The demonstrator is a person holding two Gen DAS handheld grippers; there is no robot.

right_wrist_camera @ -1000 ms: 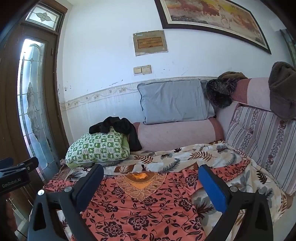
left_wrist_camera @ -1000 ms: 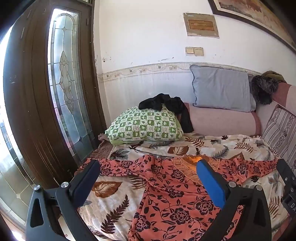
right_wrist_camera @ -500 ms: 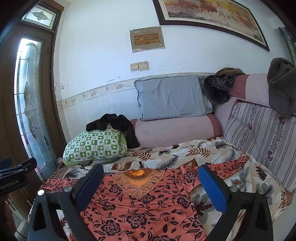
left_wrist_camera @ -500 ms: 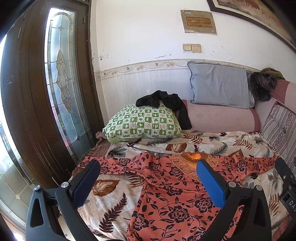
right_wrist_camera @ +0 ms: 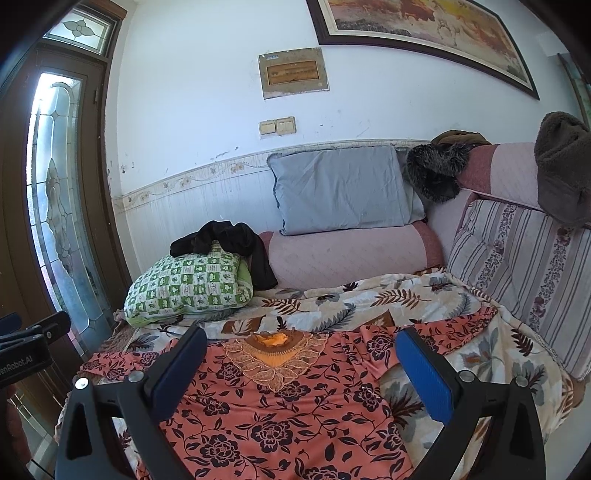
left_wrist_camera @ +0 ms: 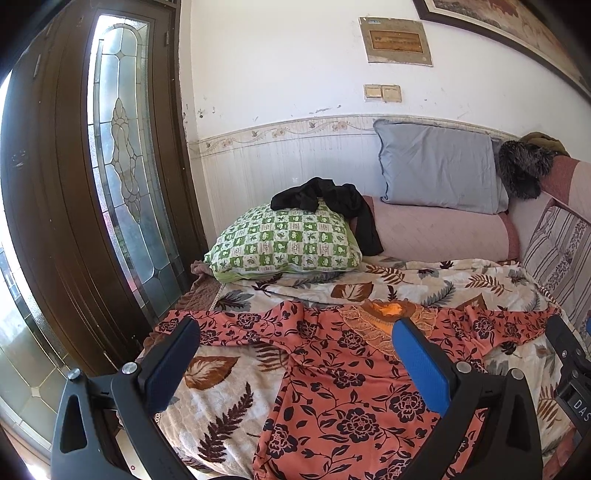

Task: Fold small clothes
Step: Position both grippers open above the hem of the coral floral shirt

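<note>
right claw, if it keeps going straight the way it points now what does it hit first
Most likely the floral garment spread flat on the bed, near its embroidered neckline. The open right claw holds nothing; depth is uncertain.

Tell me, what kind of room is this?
Most likely a lived-in sitting or sleeping room in a home. A daybed-like couch under a leaf-print blanket carries a green checked pillow and a grey pillow; a framed painting hangs above, and a stained-glass door stands to one side.
</note>
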